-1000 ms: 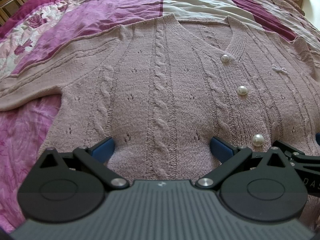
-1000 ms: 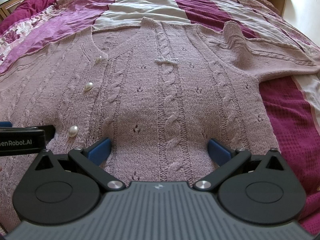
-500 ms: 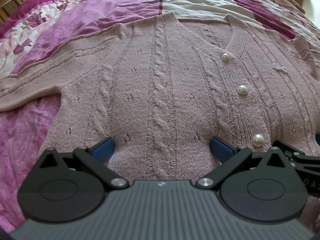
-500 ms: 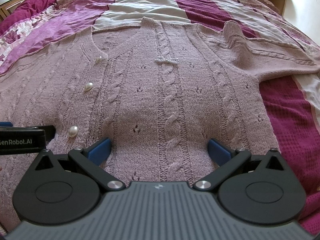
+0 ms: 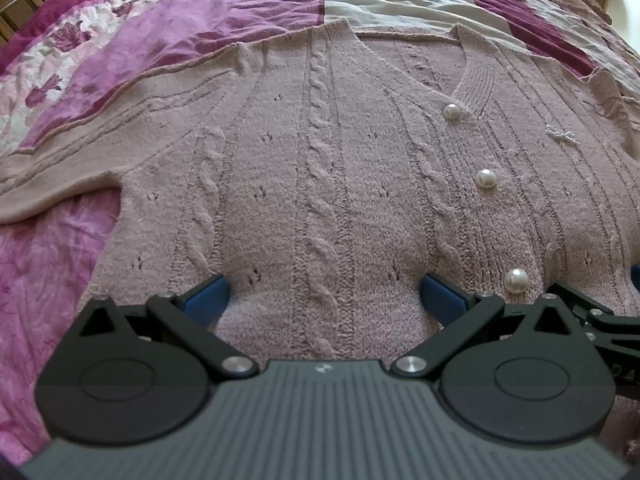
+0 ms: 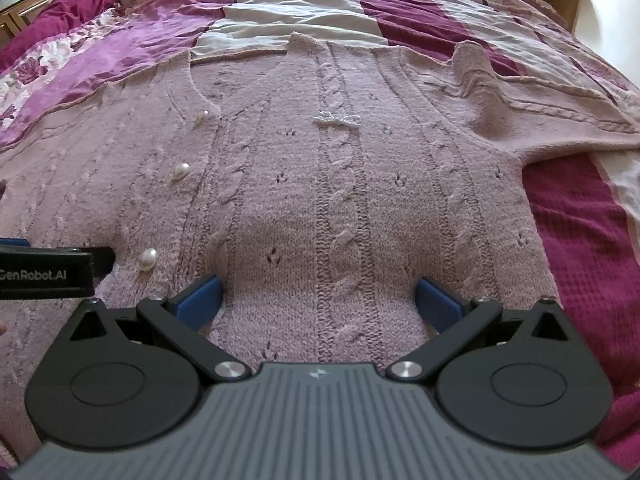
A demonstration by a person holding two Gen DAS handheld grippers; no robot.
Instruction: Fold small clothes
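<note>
Here the cardigan [image 5: 320, 184] lies flat on the bed [image 6: 592, 248], long axis running away from both grippers. Left gripper [image 5: 322, 294] and right gripper [image 6: 318, 294], fingers spread, flank the near hem side by side.

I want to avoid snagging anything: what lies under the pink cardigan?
The cardigan lies flat on a magenta, pink and beige bedspread, visible all around it. Whatever sits directly beneath the knit is covered.
</note>
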